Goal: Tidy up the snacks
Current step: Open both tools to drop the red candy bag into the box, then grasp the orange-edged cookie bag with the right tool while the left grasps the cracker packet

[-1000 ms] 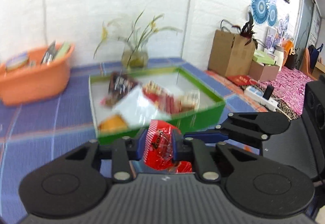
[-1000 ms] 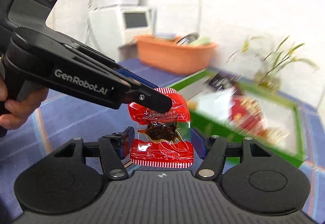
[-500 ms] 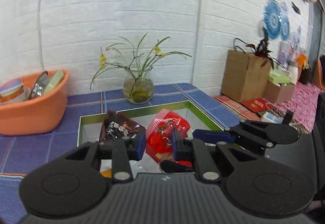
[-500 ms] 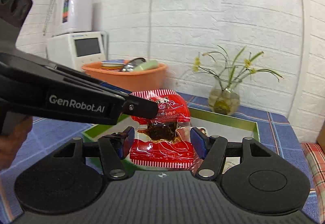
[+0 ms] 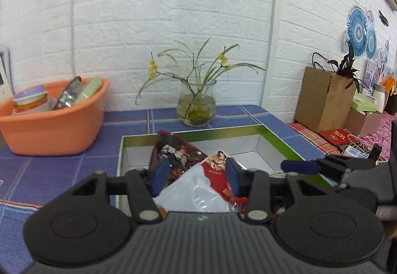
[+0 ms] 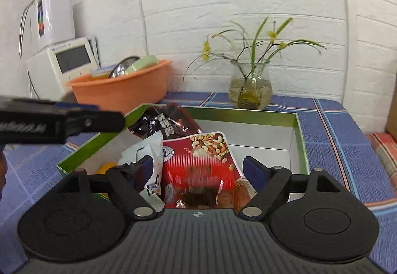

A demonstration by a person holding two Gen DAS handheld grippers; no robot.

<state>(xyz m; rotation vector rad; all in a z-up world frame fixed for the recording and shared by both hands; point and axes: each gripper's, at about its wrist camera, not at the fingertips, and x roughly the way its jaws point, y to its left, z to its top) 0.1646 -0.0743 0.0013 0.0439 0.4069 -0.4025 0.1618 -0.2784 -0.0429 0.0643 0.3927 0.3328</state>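
Both grippers are hovering over the green-rimmed, white-lined cardboard box sitting on the blue tiled worktop, and the sorting is looking well under way: a dark glossy snack bag, a red nut packet printed with mixed nuts, a white plastic pouch and something small and yellow are already lying in its left half, while the right half is showing bare lining. The left gripper has just been opening, and its fingers are standing apart with nothing pressed between them. The right gripper is spread wide too, and a blurred red striped wrapper between its fingers is probably dropping free onto the pile, though the smear is making that hard to confirm. Whether more snacks are waiting outside the box is not showing here. Around the box, an orange plastic basin of dishes is standing near its far left corner and a glass vase of yellow-flowered stems just behind it, both apart from the rim. The two grippers are crowding one another over the box, so pulling back is calling for care.
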